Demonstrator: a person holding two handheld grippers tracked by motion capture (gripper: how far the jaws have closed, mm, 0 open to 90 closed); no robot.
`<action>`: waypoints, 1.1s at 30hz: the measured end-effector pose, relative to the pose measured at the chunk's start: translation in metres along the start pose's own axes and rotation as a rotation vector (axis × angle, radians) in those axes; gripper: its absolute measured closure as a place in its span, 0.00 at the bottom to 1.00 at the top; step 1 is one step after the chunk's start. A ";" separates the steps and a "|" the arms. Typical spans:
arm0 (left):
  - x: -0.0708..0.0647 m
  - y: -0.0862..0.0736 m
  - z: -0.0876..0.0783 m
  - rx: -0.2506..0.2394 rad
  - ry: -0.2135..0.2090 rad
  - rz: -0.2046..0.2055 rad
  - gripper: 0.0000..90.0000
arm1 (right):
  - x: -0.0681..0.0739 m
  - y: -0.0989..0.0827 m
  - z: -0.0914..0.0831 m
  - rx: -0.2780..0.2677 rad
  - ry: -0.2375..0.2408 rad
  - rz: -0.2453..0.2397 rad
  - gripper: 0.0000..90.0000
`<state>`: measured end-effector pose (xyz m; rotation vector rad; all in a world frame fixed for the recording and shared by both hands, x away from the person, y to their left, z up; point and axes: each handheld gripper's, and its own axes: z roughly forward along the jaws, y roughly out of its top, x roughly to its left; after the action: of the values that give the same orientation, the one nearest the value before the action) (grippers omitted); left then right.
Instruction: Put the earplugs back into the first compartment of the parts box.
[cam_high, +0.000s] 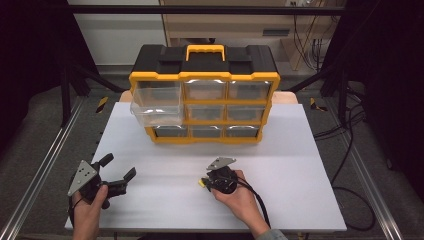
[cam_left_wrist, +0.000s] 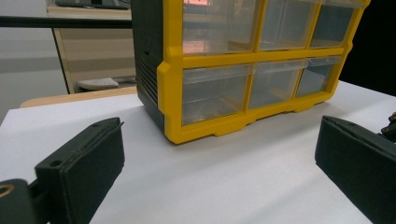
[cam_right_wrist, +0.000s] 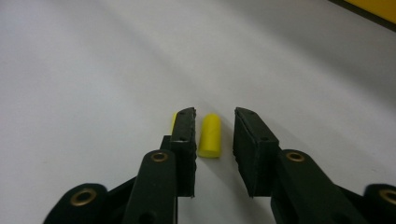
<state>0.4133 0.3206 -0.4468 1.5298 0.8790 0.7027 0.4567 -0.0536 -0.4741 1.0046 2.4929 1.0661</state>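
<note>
Likely soft, light foam: yellow plug (cam_right_wrist: 209, 136) sits between the part-open right gripper (cam_right_wrist: 214, 135) jaws, pinch mid-body; left gripper (cam_high: 119, 169) wide open, idle.

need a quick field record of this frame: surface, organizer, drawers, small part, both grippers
surface: white table top
organizer: yellow-and-black drawer cabinet, far centre, carry handle on top
drawers: top-left drawer pulled out, looks empty; others in
small part: yellow foam earplug, lying on the table
right gripper: open, jaws either side of the earplug, not yet clamped
second yellow piece: just outside one jaw, mostly hidden
left gripper: open wide, holding nothing, facing the cabinet
</note>
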 end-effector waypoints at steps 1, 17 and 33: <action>0.000 0.000 0.000 0.005 -0.001 0.004 0.01 | 0.000 0.000 0.001 0.002 -0.004 0.006 0.80; 0.001 0.001 -0.001 -0.003 -0.001 -0.005 0.01 | -0.007 -0.006 -0.005 -0.084 -0.004 0.033 0.90; 0.000 0.000 -0.001 -0.008 -0.001 -0.008 0.01 | -0.014 -0.006 -0.025 -0.209 -0.038 0.062 0.90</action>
<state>0.4120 0.3212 -0.4463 1.5183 0.8801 0.6991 0.4526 -0.0792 -0.4616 1.0335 2.2768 1.2832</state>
